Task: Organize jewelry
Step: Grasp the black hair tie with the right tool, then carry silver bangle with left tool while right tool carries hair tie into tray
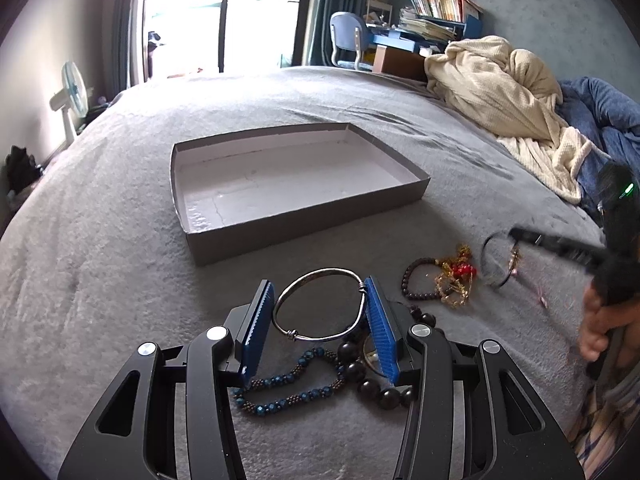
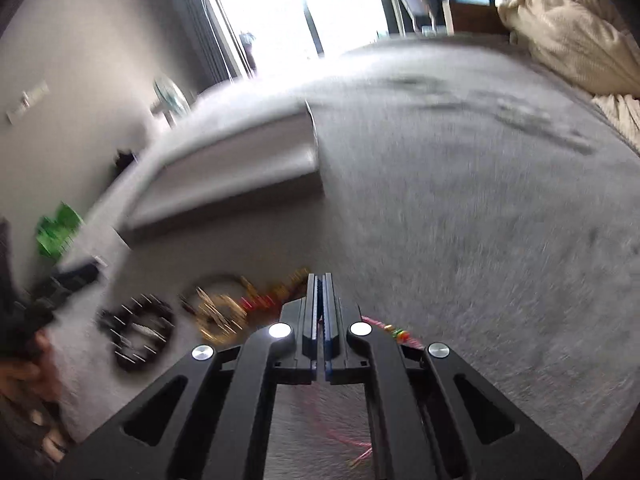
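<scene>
A shallow grey box (image 1: 216, 200) lies open on the grey bed; it also shows blurred in the right wrist view (image 2: 224, 184). My left gripper (image 1: 320, 300) is open, its blue pads either side of a silver bangle (image 1: 320, 304) that lies on the bed. Under it lie a blue bead bracelet (image 1: 288, 392) and a string of dark round beads (image 1: 372, 380). To the right are a brown bead bracelet (image 1: 416, 284), gold and red jewelry (image 1: 456, 280) and a black ring (image 1: 492, 260). My right gripper (image 2: 322, 284) is shut on a thin pink cord (image 2: 384, 326); it shows blurred in the left wrist view (image 1: 516, 234).
A cream blanket (image 1: 500, 92) and blue bedding (image 1: 600, 112) are heaped at the bed's right. A fan (image 1: 74, 92) stands left of the bed. A chair (image 1: 348, 40) and a cluttered desk (image 1: 424, 20) stand beyond the bed by the window.
</scene>
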`<action>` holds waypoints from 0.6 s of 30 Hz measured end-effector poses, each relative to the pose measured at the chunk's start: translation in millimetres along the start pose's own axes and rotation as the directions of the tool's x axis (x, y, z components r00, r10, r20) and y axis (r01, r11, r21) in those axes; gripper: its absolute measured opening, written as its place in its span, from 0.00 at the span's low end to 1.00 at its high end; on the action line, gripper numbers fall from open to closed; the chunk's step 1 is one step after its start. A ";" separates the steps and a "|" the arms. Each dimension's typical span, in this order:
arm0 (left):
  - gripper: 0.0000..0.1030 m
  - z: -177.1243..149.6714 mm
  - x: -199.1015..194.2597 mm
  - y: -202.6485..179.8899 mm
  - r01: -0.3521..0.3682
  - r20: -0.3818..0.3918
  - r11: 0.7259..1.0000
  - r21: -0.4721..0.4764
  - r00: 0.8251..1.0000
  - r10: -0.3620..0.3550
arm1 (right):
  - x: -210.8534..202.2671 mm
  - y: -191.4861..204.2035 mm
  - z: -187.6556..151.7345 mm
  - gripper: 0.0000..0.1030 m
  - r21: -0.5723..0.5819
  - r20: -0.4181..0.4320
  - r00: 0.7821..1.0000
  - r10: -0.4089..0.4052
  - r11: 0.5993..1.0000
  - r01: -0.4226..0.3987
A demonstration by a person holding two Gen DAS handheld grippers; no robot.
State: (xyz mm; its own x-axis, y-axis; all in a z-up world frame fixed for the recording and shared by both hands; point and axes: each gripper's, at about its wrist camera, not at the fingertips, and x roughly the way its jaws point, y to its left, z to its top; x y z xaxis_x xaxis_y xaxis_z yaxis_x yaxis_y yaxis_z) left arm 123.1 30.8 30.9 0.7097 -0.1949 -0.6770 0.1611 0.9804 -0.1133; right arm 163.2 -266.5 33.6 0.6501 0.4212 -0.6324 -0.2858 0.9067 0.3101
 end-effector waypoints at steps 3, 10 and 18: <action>0.47 2.4 -1.5 -1.8 0.002 0.006 1.000 0.001 1.000 -0.002 | -30.0 9.3 23.8 0.01 0.002 0.087 0.995 0.038 0.999 -0.038; 0.47 4.0 -6.4 -3.3 0.002 0.016 1.000 -0.003 1.000 -0.002 | -80.5 24.5 58.6 0.01 0.025 0.220 0.963 0.154 0.986 -0.163; 0.47 5.4 -11.8 0.4 -0.005 0.023 1.000 -0.006 1.000 0.005 | -74.0 23.3 50.2 0.01 0.054 0.192 0.966 0.171 0.981 -0.184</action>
State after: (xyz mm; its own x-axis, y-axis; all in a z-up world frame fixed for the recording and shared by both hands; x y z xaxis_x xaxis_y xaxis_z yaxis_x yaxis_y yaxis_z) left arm 118.5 33.4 42.8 0.7262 -0.1908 -0.6604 0.1537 0.9814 -0.1146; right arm 143.8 -277.6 123.2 0.7148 0.5579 -0.4216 -0.3620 0.8111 0.4595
